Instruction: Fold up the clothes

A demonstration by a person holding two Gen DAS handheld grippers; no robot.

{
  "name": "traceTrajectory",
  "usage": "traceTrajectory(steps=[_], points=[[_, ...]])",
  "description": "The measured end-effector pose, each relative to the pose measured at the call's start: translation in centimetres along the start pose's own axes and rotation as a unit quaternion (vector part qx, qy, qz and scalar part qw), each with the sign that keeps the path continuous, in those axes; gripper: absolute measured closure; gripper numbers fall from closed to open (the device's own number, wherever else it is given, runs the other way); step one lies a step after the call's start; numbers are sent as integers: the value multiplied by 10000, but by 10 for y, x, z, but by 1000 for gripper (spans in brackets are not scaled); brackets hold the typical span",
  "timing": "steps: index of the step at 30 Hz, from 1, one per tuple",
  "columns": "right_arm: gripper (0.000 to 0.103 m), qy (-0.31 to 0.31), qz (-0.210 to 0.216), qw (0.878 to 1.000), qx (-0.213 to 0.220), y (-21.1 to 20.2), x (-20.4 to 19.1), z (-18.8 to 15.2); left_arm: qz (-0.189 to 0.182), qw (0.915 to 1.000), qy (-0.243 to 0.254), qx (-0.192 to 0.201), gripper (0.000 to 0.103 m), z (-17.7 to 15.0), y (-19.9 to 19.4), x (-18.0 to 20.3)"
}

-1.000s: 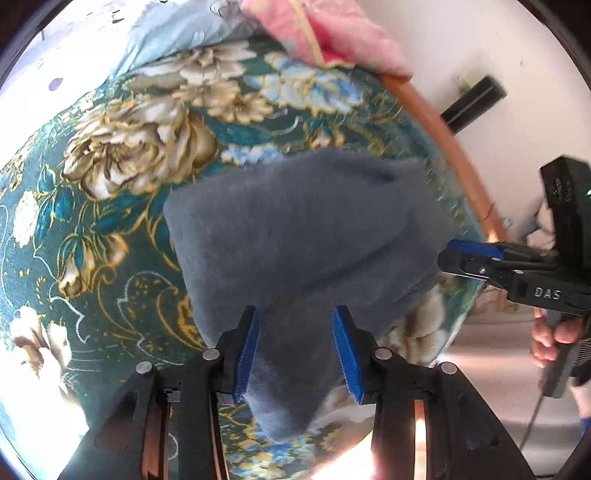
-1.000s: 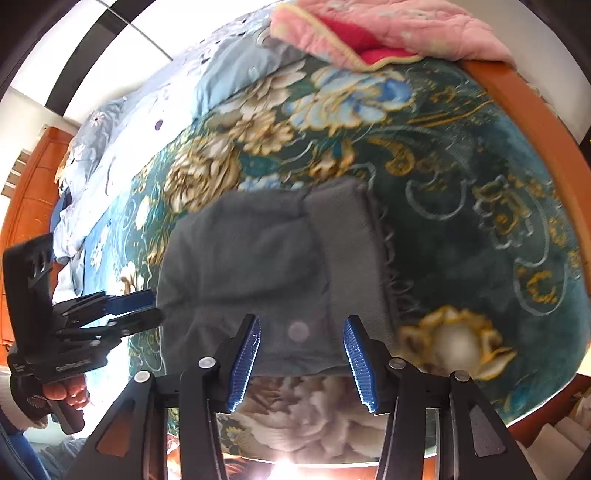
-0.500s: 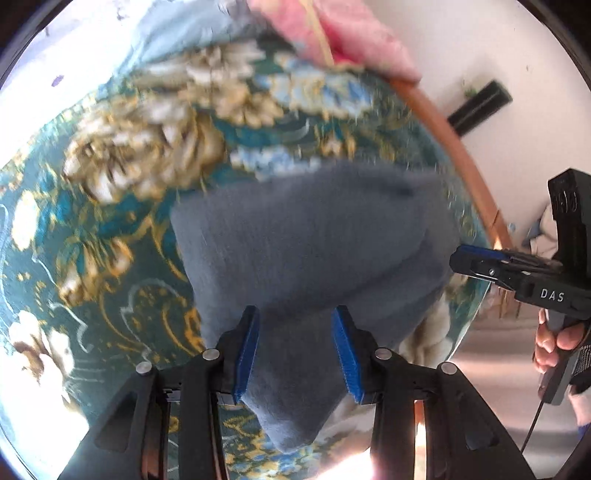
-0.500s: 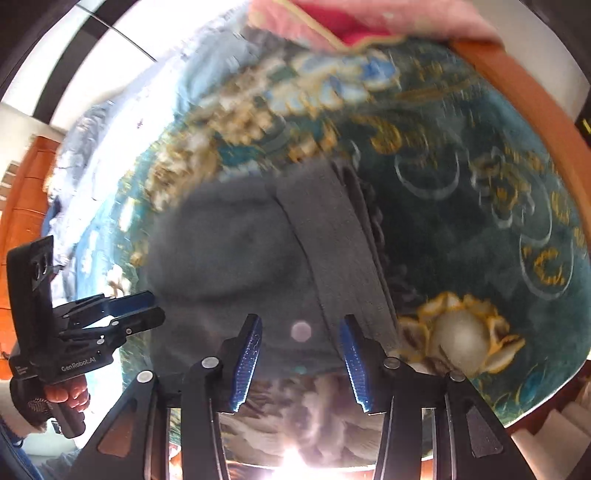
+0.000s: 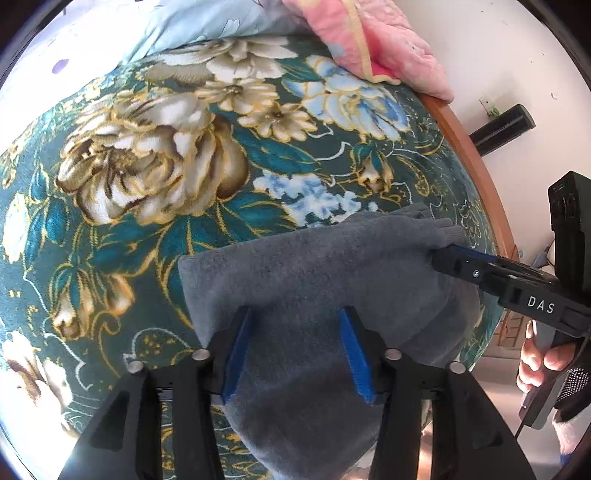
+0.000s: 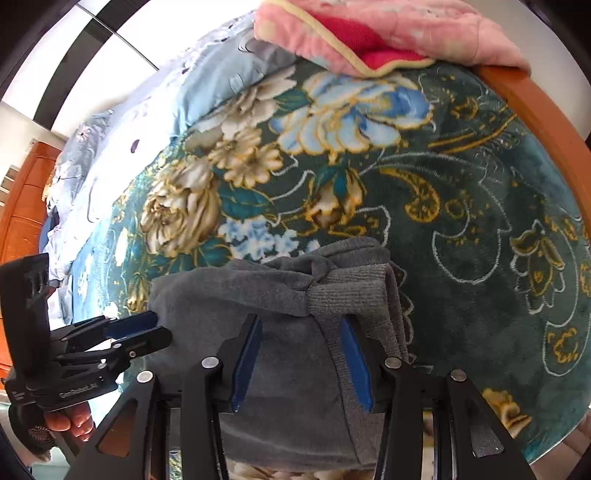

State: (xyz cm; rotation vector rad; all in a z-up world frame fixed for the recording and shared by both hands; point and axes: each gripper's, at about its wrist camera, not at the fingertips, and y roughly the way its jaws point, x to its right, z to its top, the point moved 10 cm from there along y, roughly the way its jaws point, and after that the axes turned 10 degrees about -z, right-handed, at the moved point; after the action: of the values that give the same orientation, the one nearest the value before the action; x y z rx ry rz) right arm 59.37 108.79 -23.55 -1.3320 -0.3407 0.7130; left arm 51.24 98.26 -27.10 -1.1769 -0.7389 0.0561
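A grey knit garment lies folded on the green floral blanket, near the bed's front edge. My left gripper is open, its blue pads astride the garment's near left part. My right gripper is open over the garment beside its ribbed hem. In the left wrist view the right gripper touches the garment's far right corner. In the right wrist view the left gripper sits at the garment's left edge.
A pink quilt lies at the far end of the bed, next to a pale blue floral duvet. A wooden bed frame runs along the right side. A wooden cabinet stands at far left.
Both grippers moved forward over the garment. The garment's right side is now bunched up, with the ribbed hem gathered near my right gripper.
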Motion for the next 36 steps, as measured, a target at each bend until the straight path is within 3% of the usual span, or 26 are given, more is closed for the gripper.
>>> traceTrajectory(steps=[3,7,14,16,18,32,34,36], points=[[51,4,17,10000,-29,6,0,1,-34,10000,-13,-20,41,0,5,1],[34,-84,112,9999,-45,11,-7,2,-20,10000,-45,-57,40,0,12,-1],[14,-315,89,9995,-45,21,-20,3,-65,9998,-132,-111,38,1,20,-7],[10,-324,96,9994,-44,22,-22,4,-47,9998,-145,-113,26,0,21,-8],[6,-330,107,9994,-45,23,-24,4,-75,9997,-200,-139,26,0,22,-10],[0,-233,139,9996,84,-12,-32,2,130,9993,-339,1,26,-16,-27,-14],[0,-195,124,9996,143,-22,-33,-4,193,9994,-292,11,19,-23,-37,-15],[0,-119,105,9997,176,-32,-32,-13,226,9994,-236,63,18,-30,-49,-15]])
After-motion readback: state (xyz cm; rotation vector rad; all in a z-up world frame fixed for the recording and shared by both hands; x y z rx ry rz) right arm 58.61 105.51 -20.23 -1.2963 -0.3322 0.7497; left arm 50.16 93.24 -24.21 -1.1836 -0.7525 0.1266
